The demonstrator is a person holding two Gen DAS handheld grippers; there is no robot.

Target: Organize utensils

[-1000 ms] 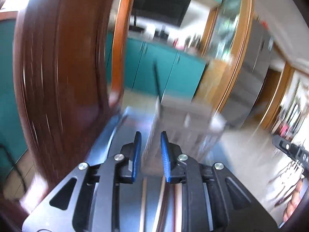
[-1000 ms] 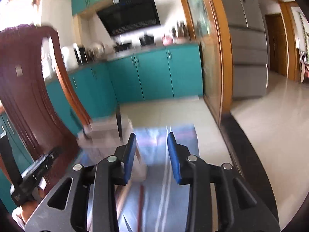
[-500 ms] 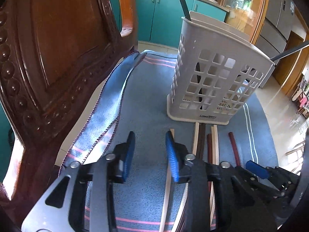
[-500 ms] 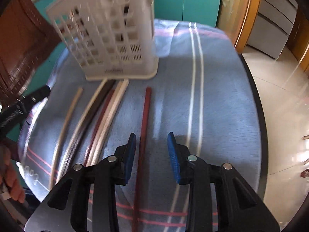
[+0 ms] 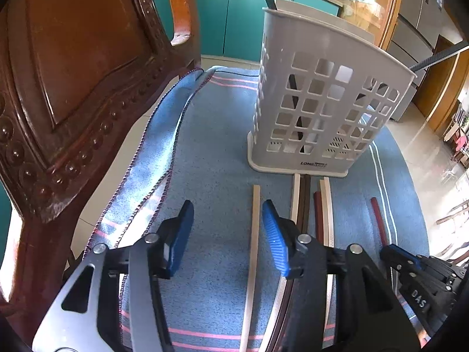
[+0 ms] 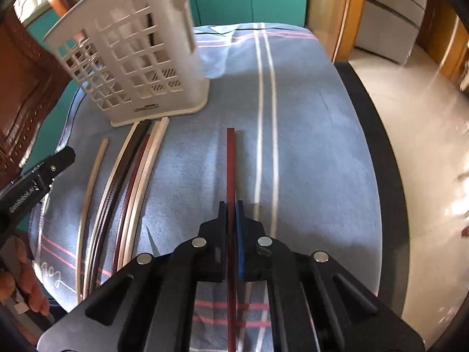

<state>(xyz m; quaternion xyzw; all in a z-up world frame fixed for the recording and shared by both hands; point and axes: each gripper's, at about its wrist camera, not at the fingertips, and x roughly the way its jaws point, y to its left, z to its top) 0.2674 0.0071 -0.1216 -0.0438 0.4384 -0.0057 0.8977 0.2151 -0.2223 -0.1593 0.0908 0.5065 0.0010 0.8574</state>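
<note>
progress early: basket (image 5: 328,108) at frame top holds few sticks, five lie below it on cloth (image 6: 307,117); right gripper (image 6: 231,205) clamped on red chopstick (image 6: 230,158) at centre; left gripper (image 5: 227,214) half-spread, opening, straddling pale chopstick (image 5: 255,220) unpinched.

The right hand-held gripper (image 6: 231,205) has just been closing, and its jaws now pinch a dark red chopstick (image 6: 230,158) lying on the blue cloth (image 6: 316,135). The white slotted basket (image 6: 132,58) stands beyond. Just in front of the basket lie more chopsticks (image 6: 129,182) side by side; left of them, the left hand-held gripper (image 6: 63,158).
</note>
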